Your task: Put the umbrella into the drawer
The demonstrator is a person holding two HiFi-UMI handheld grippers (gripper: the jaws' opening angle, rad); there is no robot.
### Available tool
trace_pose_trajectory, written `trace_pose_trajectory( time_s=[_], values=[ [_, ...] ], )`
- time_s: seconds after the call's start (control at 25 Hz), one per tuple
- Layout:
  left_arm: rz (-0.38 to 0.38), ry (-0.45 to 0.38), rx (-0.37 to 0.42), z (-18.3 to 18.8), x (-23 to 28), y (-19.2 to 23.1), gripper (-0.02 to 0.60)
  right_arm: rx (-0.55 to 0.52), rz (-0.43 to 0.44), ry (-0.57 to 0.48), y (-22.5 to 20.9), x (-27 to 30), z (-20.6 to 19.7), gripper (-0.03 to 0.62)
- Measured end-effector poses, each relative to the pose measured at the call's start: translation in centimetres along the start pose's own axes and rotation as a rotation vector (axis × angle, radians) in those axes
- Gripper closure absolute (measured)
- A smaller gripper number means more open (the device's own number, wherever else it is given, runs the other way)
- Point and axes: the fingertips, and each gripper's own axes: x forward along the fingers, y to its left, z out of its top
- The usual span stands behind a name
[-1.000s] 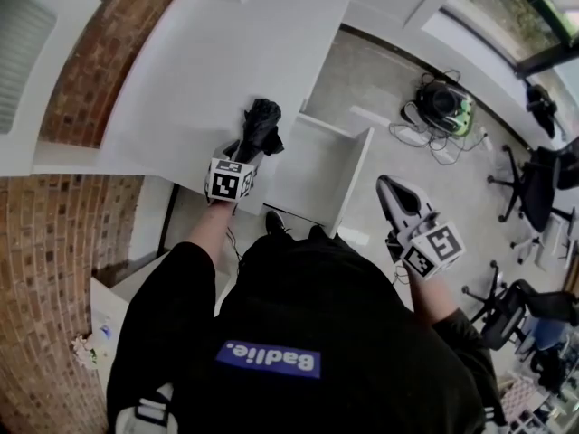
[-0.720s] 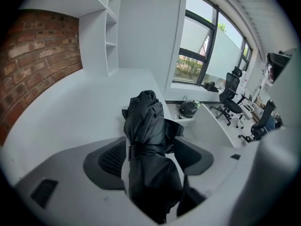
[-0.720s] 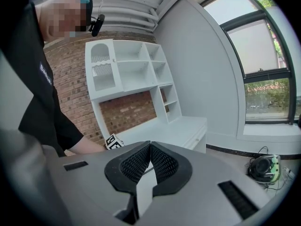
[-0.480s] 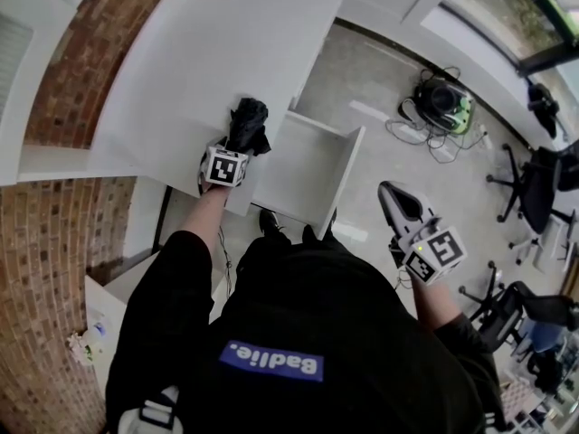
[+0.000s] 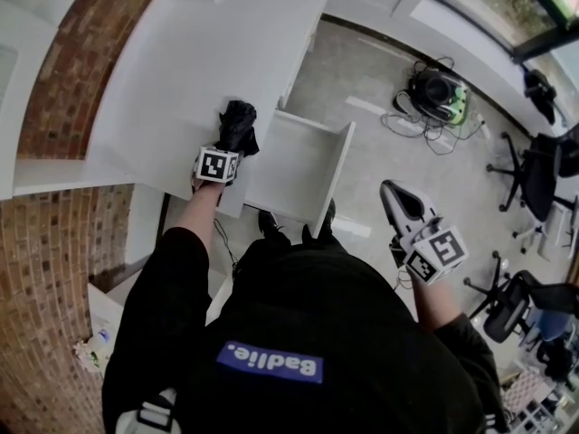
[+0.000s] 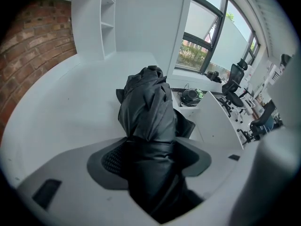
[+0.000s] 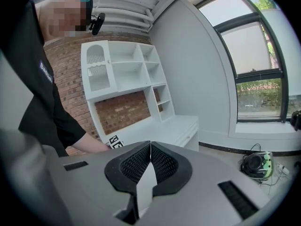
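A: White counter (image 5: 181, 89) fills the upper left of the head view, its drawer (image 5: 303, 174) standing open at centre. Where's the umbrella (image 5: 238, 125)?

B: Folded, at the counter's edge just left of the drawer, with the left gripper (image 5: 228, 147) closing its jaws around it. I'd firm that pinch before lifting, then carry it right and lower it lengthways. The right gripper (image 5: 394, 195), lower right, is pressed together, empty.

The drawer (image 5: 291, 165) gapes open upward just beside the desk (image 5: 181, 80); its raised walls hem the opening
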Motion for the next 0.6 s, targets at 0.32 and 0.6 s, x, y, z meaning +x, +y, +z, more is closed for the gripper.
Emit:
trace_pose_trajectory(
  time_s=[0.32, 0.6],
  values=[
    [-0.049, 0.015, 0.018, 0.4, -0.5, -2.8, 0.321, 0.035, -0.062, -0.047, -1.4, -2.1, 0.1, 0.565],
    [-0.151, -0.033, 0.044, 3.0, -0.2, -9.4, 0.321, 0.042, -0.102, -0.061, -2.1, -3.7, 0.0, 0.564]
  ],
)
